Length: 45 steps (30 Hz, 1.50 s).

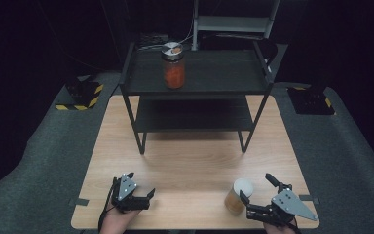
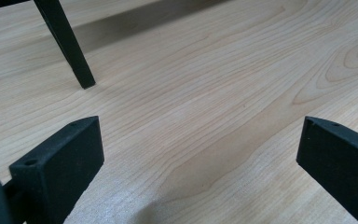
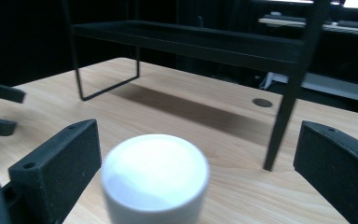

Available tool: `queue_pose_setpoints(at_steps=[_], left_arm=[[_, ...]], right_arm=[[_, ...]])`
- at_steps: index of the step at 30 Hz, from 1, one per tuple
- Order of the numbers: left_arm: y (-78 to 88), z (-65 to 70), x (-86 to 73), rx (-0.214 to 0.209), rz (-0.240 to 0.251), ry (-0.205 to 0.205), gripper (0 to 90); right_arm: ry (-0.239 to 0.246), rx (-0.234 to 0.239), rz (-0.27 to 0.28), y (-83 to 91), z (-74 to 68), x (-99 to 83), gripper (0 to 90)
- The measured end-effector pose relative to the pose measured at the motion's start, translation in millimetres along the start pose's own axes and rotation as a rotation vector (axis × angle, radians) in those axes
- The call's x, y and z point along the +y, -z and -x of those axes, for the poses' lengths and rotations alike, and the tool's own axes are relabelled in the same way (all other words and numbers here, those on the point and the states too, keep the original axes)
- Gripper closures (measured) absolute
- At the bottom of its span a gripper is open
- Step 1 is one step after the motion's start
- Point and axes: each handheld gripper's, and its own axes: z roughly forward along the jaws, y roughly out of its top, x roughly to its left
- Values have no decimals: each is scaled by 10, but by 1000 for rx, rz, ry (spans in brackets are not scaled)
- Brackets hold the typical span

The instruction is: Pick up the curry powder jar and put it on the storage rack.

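At the near edge of the wooden tabletop (image 1: 195, 161), the right gripper (image 1: 260, 192) was spread wide, holding nothing, with the white-lidded jar (image 1: 237, 196) just in front of it. In the right gripper view, the jar's white lid (image 3: 154, 172) sat low between the two black jaws, nearer the left-hand jaw than the other, with a gap visible on each side, so neither jaw touched it. From above, the jar stood upright on the tabletop near its front right corner, its pale tan body showing under the lid.

The left gripper (image 1: 135, 187) rested near the front left of the tabletop, also released, its jaws well apart over bare wood in the left gripper view, one black shelf leg (image 2: 67, 44) standing beyond them. The two grippers were well apart from each other.

Farther back stood a black two-tier shelf (image 1: 199, 80), its legs planted on the rear half of the tabletop. On its upper tier, toward the left, stood a second jar (image 1: 173, 66) with orange contents and a metal lid, upright and far from both grippers.
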Motion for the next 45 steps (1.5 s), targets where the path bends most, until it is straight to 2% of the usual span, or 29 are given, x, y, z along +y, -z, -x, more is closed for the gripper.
queue_pose_setpoints(at_steps=[9,17,23,34,45], left_arm=[[0,-8,4,-1,-3,7,8],[1,2,2,1,-3,2,8],[-1,6,8,2,-5,-6,8],[1,7,4,3,-4,-3,8],[4,2,1,3,-3,4,8]], right_arm=[[-8,49,-7,-40,3,-54,0],[7,81,-33,-104,4,-92,7],[1,98,-59,-147,36,-120,77],[-44,109,-61,-169,111,-208,165],[-58,115,-72,-199,138,-246,232]])
